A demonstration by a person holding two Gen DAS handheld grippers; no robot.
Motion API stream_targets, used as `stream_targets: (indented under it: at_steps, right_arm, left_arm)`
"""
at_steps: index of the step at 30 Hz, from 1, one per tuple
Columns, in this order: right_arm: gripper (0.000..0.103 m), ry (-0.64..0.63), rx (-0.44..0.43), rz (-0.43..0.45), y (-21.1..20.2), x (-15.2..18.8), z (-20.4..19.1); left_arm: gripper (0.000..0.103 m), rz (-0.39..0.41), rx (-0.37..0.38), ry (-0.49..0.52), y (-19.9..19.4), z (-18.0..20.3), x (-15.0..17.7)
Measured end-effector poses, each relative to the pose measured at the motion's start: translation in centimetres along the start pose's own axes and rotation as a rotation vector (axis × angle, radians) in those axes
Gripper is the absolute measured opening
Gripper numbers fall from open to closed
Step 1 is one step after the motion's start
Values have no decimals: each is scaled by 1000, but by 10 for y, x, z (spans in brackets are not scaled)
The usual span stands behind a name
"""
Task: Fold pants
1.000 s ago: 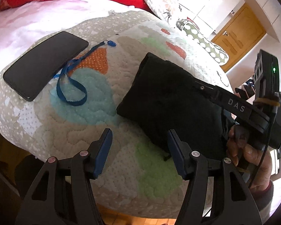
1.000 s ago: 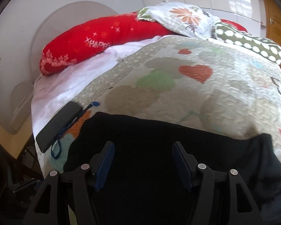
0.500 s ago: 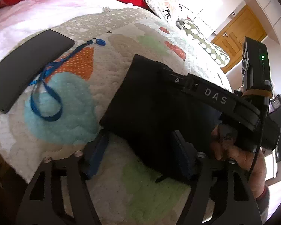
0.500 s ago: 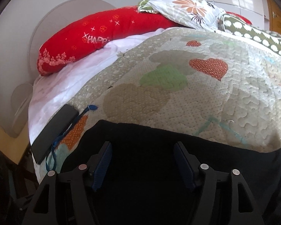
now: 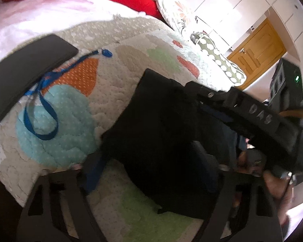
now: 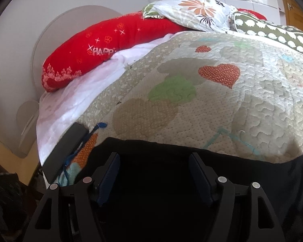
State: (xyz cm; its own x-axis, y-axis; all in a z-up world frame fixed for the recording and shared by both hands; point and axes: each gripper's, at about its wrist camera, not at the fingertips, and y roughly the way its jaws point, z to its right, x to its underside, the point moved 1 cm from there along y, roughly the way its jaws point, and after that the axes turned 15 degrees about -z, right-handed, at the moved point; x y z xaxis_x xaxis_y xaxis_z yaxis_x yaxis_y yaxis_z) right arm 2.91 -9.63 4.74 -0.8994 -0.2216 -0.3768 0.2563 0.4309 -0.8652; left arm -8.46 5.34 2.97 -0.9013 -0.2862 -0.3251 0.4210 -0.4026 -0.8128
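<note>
The black pants (image 5: 155,133) lie folded into a compact bundle on the patterned quilt (image 5: 119,68). My left gripper (image 5: 149,161) is open, its jaws straddling the bundle's near left corner; the right finger is dark against the cloth. The right gripper's black body (image 5: 258,113) rests over the bundle's right side. In the right wrist view the pants (image 6: 155,181) fill the lower frame, and my right gripper (image 6: 154,173) is open, low over them.
A black phone (image 5: 26,72) and a blue lanyard (image 5: 42,109) lie left of the pants near the bed's edge. Red (image 6: 103,46), floral (image 6: 192,10) and green dotted pillows (image 6: 272,32) line the headboard. A wooden door (image 5: 256,52) stands far right.
My left gripper has moved forward onto the bundle's near corner, its jaws now around it. The right gripper has lowered a little over the pants.
</note>
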Motion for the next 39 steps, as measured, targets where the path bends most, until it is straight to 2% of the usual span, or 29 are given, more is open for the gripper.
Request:
stream_targets:
  at_steps: [1, 2, 3, 6, 10, 14, 16, 20, 25, 26, 27, 28, 31, 34, 36, 39]
  right_arm:
    - [68, -1, -4, -3, -1, -1, -1]
    - [68, -2, -4, -6, -4, -1, -2]
    - [68, -1, -2, -1, -7, -1, -3]
    - [68, 12, -14, 11, -21, 1, -1]
    - [68, 46, -72, 44, -46, 1, 3]
    - [76, 71, -148, 11, -63, -6, -3]
    - [77, 64, -136, -20, -65, -10, -9]
    - [78, 3, -56, -95, -59, -13, -27]
    - [77, -26, -54, -181, -38, -6, -29]
    - [66, -46, -30, -176, -37, -3, -28]
    - [52, -69, 2, -155, -39, 0, -25]
    - [30, -75, 20, -131, -43, 3, -23]
    - [18, -52, -5, -36, -72, 14, -2]
    - [5, -30, 24, 52, -114, 34, 22]
    - [4, 12, 27, 109, -145, 52, 48]
    - [1, 105, 53, 177, -175, 79, 88]
  left_arm:
    - [52, 12, -8, 10, 0, 1, 1]
    - [48, 13, 11, 14, 0, 1, 1]
    - [39, 13, 26, 17, -1, 2, 2]
    - [31, 57, 11, 49, -10, 11, 6]
    - [29, 152, -71, 163, -25, 36, 17]
    - [29, 255, -172, 297, -31, 68, 39]
    - [29, 294, -219, 359, -30, 82, 50]
    - [29, 310, -240, 418, -26, 98, 60]
    - [29, 318, -259, 472, -24, 109, 66]
    - [29, 317, -263, 484, -24, 111, 68]
    - [29, 316, -254, 488, -25, 111, 68]
    - [29, 309, -235, 494, -27, 112, 69]
    - [29, 315, -162, 533, -37, 123, 75]
    - [29, 291, 1, 585, -50, 143, 79]
    - [29, 240, 137, 631, -52, 162, 82]
    - [29, 137, 288, 687, -39, 185, 86]
